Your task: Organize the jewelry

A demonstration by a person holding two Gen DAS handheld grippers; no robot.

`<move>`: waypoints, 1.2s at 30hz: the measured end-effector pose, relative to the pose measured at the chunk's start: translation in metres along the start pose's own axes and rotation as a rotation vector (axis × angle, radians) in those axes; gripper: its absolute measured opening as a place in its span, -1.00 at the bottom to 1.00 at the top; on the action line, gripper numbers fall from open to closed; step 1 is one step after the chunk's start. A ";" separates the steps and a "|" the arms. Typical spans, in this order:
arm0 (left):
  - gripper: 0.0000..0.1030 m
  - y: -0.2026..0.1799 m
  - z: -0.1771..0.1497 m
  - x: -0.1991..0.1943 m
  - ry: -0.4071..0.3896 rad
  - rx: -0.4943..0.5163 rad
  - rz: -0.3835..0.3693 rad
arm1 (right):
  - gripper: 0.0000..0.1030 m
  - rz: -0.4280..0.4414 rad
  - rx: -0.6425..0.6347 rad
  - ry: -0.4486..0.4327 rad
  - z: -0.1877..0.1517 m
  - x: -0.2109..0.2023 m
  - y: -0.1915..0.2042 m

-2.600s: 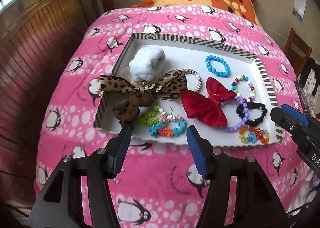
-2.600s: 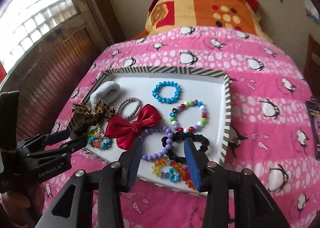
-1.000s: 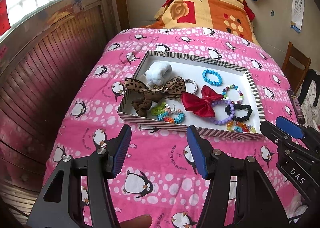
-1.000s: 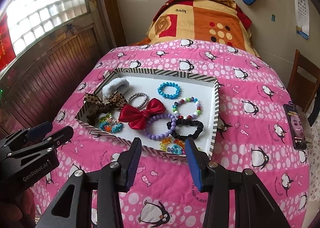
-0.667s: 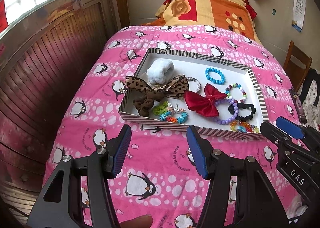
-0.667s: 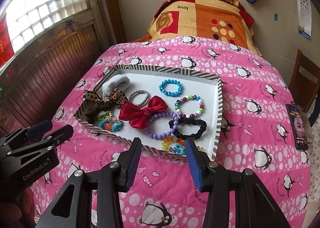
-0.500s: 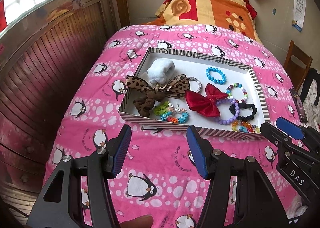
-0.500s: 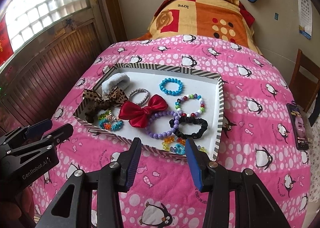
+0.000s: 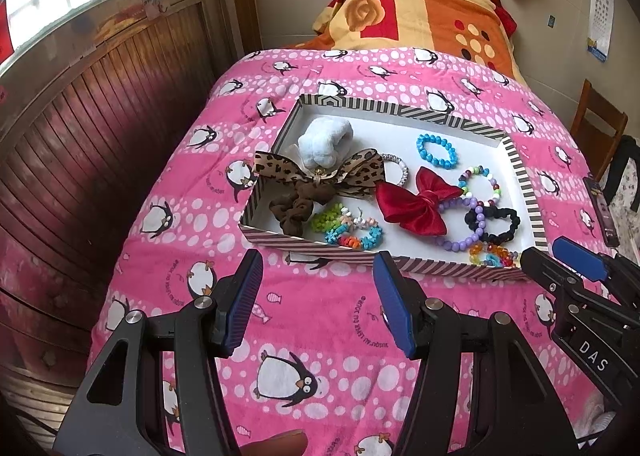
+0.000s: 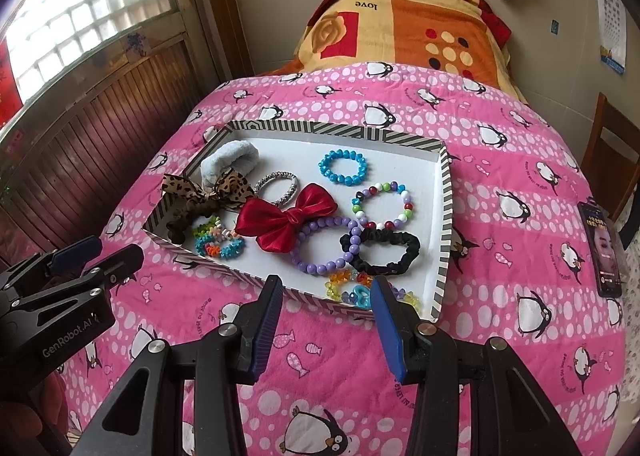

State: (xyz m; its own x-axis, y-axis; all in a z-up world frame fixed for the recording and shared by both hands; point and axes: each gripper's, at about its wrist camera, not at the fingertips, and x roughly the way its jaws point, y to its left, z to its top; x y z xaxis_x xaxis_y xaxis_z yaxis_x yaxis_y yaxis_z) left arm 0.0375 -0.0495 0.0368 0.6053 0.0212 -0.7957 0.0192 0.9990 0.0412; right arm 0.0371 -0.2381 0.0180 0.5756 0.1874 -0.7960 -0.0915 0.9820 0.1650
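Note:
A striped-rim white tray (image 9: 532, 212) (image 10: 447, 192) lies on the pink penguin bedspread. It holds a white fluffy band (image 9: 326, 142), a leopard bow (image 9: 320, 172), a brown scrunchie (image 9: 294, 210), a red bow (image 9: 416, 202) (image 10: 286, 218), a blue bead bracelet (image 9: 437, 150) (image 10: 343, 166), a purple bead bracelet (image 10: 326, 244), a black scrunchie (image 10: 382, 252) and other bead bracelets. My left gripper (image 9: 318, 308) is open and empty over the bedspread in front of the tray. My right gripper (image 10: 326, 326) is open and empty at the tray's near right edge.
A folded orange blanket (image 9: 420, 8) lies at the bed's head. A wooden panelled wall (image 9: 80, 128) runs along the left. A phone (image 10: 602, 248) lies on the bedspread at the right. A wooden chair (image 9: 598, 128) stands at the right.
Both grippers pulled back from the tray 2.6 s ago, then crept slightly closer over the last second. Both stay open and empty. The tray's contents have not moved.

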 end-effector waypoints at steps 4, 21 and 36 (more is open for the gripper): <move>0.11 0.000 0.001 0.001 0.001 0.002 -0.001 | -0.15 0.000 0.001 0.003 0.000 0.001 0.000; 0.11 -0.002 0.002 0.004 0.009 0.007 -0.001 | -0.15 0.006 0.003 0.013 0.003 0.008 -0.002; 0.11 0.000 0.002 0.010 0.019 0.001 -0.006 | -0.14 0.008 -0.001 0.025 0.002 0.015 0.001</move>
State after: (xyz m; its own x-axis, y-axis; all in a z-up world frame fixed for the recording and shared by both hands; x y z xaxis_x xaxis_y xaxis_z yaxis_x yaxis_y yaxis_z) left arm 0.0450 -0.0492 0.0304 0.5897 0.0155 -0.8074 0.0237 0.9991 0.0366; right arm 0.0476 -0.2343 0.0072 0.5544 0.1957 -0.8089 -0.0972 0.9805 0.1706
